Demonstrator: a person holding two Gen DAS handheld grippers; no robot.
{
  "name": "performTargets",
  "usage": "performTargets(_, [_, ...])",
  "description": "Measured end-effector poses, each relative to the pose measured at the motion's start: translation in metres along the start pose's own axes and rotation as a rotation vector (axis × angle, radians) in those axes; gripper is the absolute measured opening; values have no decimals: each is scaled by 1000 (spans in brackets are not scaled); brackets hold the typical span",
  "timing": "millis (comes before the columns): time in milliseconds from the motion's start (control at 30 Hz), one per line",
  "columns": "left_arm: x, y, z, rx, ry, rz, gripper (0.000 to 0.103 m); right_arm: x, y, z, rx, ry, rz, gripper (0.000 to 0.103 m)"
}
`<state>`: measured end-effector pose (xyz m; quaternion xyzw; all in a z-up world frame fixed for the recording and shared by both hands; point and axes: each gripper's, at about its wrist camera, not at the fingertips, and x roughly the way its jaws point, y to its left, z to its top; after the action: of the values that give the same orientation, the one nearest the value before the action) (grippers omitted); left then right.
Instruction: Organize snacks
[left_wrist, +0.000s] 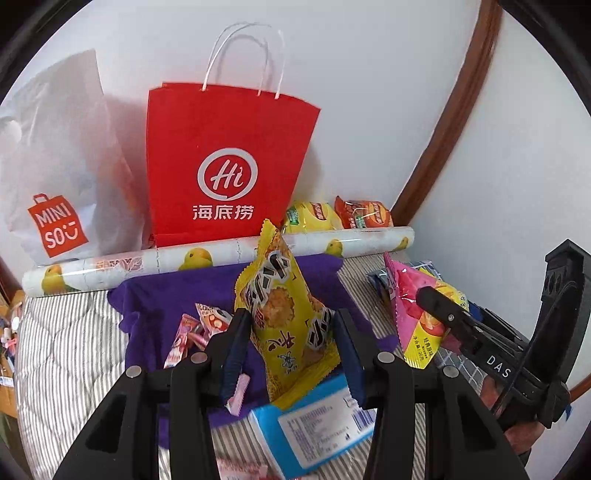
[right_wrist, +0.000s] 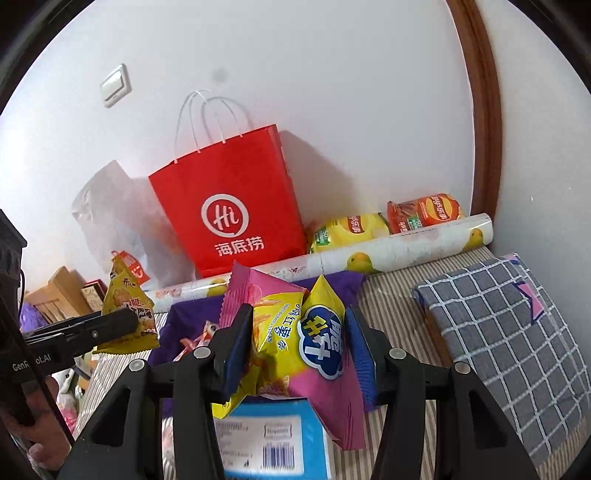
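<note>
snacks ride in both grippers: the left gripper (left_wrist: 291, 345) clamps a yellow cracker packet (left_wrist: 284, 314), the right gripper (right_wrist: 299, 347) a pink-and-yellow chip packet (right_wrist: 295, 343), both above the purple cloth (left_wrist: 184, 295); keep both grips firm and lift clear before reaching the red paper bag (left_wrist: 225, 166) standing beyond by the wall.

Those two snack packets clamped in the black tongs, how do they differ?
The left gripper holds an all-yellow packet with a round cracker pictured on it; the right gripper holds a pink-and-yellow packet with a blue cloud-shaped logo. The all-yellow packet stands upright, top seam up; the pink-and-yellow packet lies tilted, its print running sideways. Both are puffy sealed packets with zigzag edges, pinched across the middle above the purple cloth.
</note>
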<state>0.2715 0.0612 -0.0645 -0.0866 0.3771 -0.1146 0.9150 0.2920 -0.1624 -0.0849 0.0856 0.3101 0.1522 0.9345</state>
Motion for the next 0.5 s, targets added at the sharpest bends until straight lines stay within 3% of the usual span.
performTargets(500, [59,56,5,-83,52,-12,44,84,6,8,-8,67,-2,50])
